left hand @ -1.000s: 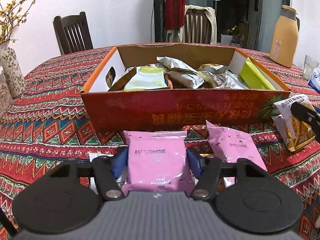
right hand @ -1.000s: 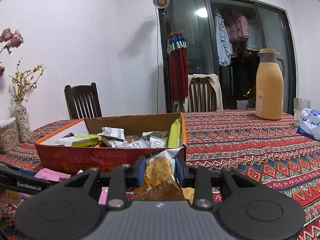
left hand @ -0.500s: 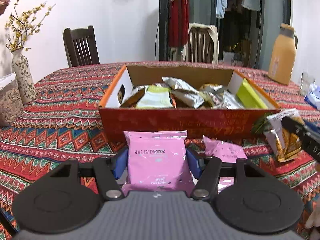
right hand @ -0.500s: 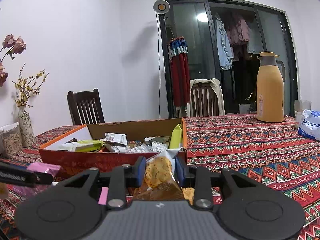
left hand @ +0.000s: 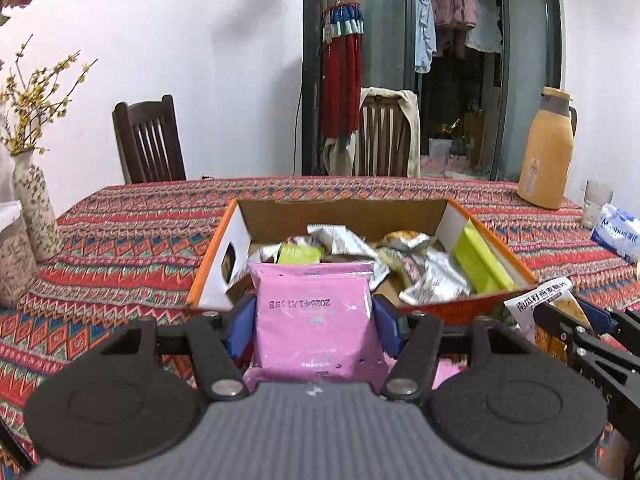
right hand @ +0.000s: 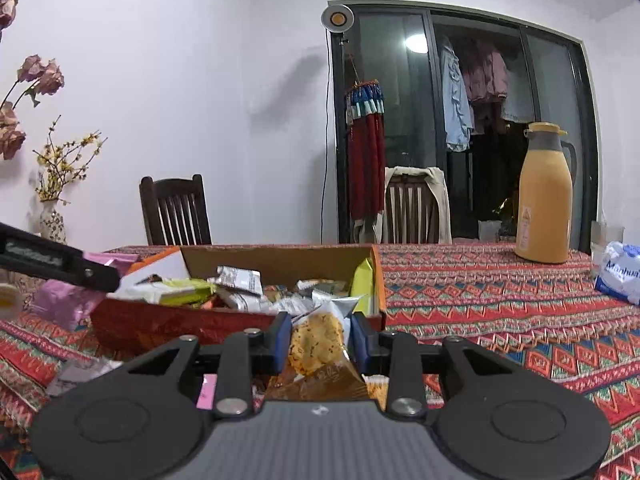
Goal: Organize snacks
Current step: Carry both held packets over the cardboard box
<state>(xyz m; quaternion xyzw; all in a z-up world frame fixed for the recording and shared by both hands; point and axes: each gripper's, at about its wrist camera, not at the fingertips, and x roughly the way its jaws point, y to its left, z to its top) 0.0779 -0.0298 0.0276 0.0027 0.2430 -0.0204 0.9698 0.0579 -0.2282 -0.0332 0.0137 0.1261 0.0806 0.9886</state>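
Your left gripper (left hand: 314,320) clamps the pink packet (left hand: 316,316), held up right at the near wall of the snack box (left hand: 486,236). Your right gripper (right hand: 319,342) pinches the cracker bag (right hand: 318,344), just short of the box's near right corner.

The cardboard box (left hand: 436,216) is open on top, but loose snack packets (left hand: 432,276) crowd its floor; bare cardboard shows only along the far wall. A green packet (left hand: 480,264) leans against the right wall. Beside the box, to its right, the patterned bench (right hand: 500,300) lies open as far as the orange thermos (right hand: 544,196), a glass (right hand: 600,240) and a tissue pack (right hand: 620,272) near the far right edge. Two vases (left hand: 34,208) stand at the left edge.
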